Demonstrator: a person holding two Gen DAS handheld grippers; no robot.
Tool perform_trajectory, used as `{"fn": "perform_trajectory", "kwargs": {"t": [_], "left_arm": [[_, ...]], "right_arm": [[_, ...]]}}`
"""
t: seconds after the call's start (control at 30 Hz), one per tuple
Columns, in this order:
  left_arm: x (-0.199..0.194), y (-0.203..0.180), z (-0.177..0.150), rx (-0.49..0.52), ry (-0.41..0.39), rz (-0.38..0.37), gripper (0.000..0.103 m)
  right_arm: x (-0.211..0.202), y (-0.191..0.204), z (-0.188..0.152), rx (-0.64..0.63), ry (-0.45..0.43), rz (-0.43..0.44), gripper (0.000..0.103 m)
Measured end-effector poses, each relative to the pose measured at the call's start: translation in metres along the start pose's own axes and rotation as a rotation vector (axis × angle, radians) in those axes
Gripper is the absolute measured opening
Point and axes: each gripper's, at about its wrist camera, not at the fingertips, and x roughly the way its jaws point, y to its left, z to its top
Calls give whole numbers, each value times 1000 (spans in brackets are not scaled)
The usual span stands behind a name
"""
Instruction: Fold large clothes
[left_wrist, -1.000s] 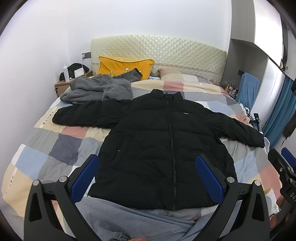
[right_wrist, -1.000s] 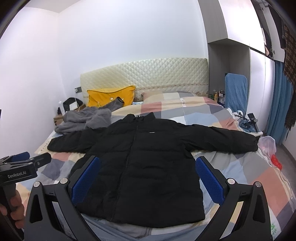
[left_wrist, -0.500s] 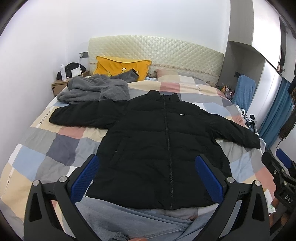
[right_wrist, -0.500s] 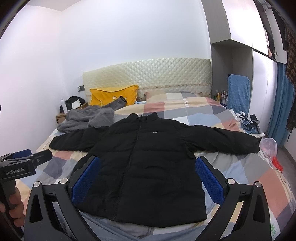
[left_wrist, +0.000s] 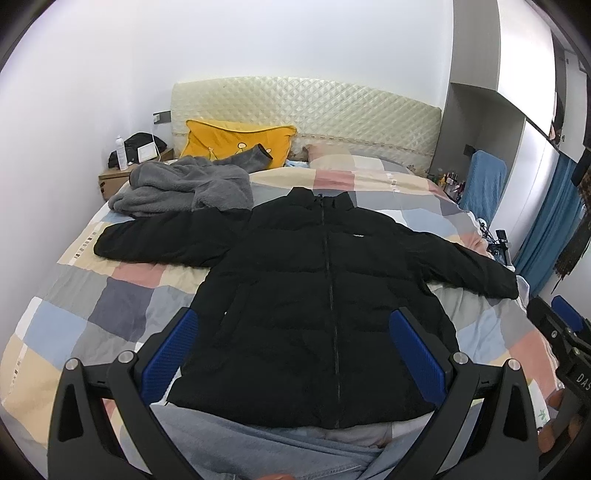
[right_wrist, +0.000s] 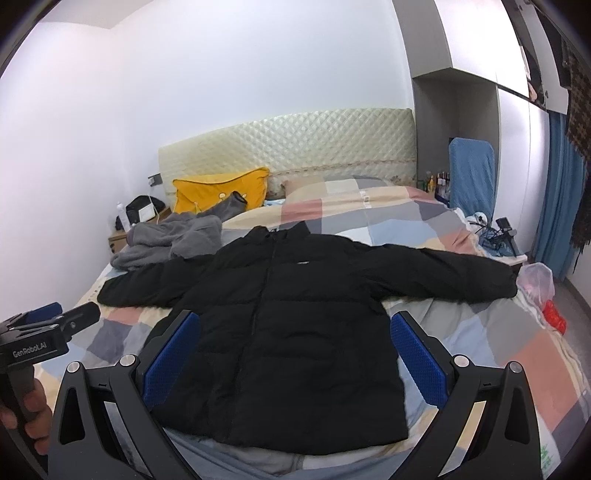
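Note:
A black puffer jacket (left_wrist: 317, 295) lies flat and zipped on the bed, front up, both sleeves spread wide; it also shows in the right wrist view (right_wrist: 288, 314). Its hem lies over a grey garment (left_wrist: 258, 446) at the bed's near edge. My left gripper (left_wrist: 295, 354) is open and empty, held above the hem. My right gripper (right_wrist: 295, 354) is open and empty, also above the hem. Each gripper shows at the edge of the other's view, the right one (left_wrist: 565, 354) and the left one (right_wrist: 44, 332).
The bed has a checked quilt (left_wrist: 122, 306). A grey fleece garment (left_wrist: 184, 188) and a yellow pillow (left_wrist: 236, 144) lie near the headboard. A nightstand (left_wrist: 118, 177) stands at back left. A plastic bag (right_wrist: 539, 284) sits at the bed's right edge, by a blue curtain (right_wrist: 557, 192).
Both grippers have drawn back and risen slightly, so the jacket sits a little farther and lower in view. Nothing was taken hold of.

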Motion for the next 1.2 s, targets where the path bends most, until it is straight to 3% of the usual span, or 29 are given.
{"fn": "perform_trajectory", "kwargs": {"t": [0.17,0.57,0.77,0.9,1.03,1.2], "left_arm": [[7,-2,6,-44,-18,-23,103],[33,-20,36,79,-48,-104,103],[61,-20,42,60,-30,-119,103],[77,-18,53,21,-44,-169,103],[92,-27,74,65,-46,-152,103],[109,-35,89,98,-58,-147,103]], "right_arm": [[4,-17,6,-21,-4,-9,103],[15,-74,23,-2,-12,-66,103],[24,-111,28,-45,-101,-133,103],[51,-149,27,-13,-73,-115,103],[72,-194,36,5,-97,-179,103],[111,-252,49,39,-64,-268,103]]}}
